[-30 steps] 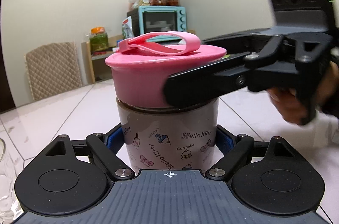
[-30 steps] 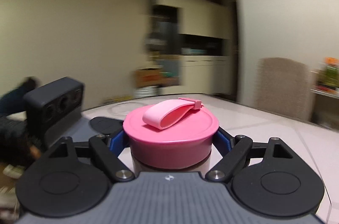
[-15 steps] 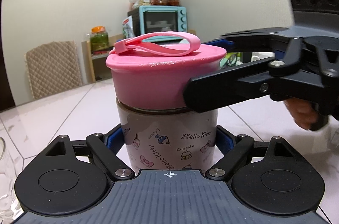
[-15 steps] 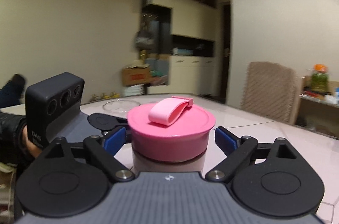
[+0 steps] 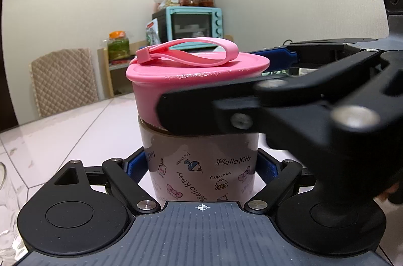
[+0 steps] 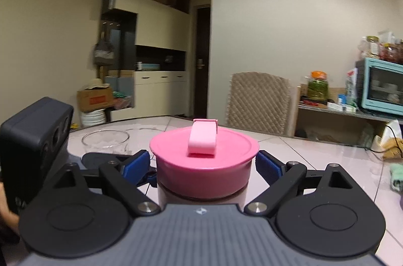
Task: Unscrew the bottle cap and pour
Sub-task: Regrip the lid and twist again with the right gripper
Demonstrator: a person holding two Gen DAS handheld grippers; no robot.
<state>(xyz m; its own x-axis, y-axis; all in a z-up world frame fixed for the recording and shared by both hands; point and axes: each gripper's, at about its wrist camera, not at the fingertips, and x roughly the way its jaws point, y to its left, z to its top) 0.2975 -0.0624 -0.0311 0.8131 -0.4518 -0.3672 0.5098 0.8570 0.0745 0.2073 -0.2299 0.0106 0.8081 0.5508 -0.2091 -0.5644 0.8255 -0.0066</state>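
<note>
My left gripper (image 5: 201, 165) is closed on the body of the Hello Kitty bottle (image 5: 201, 165), its blue pads pressed against either side low on the printed wall. I hold it there so the bottle, standing upright on the pale tiled table (image 5: 75, 135), cannot spin when the top is turned. My right gripper (image 6: 204, 162) sits level with the pink cap (image 6: 204, 165), one finger on each side. In the right wrist view its blue pads stand just clear of the cap's sides, so I judge it slightly open and not gripping at this instant. I take this as a re-grip between turns. The cap looks seated on the neck, with only a thin dark seam under its rim, so the unscrewing is not finished. Its pink carry strap (image 6: 202, 140) lies looped across the top, out of my fingers' way. A clear glass bowl (image 6: 105, 141) waits near the bottle, presumably for the pour
</note>
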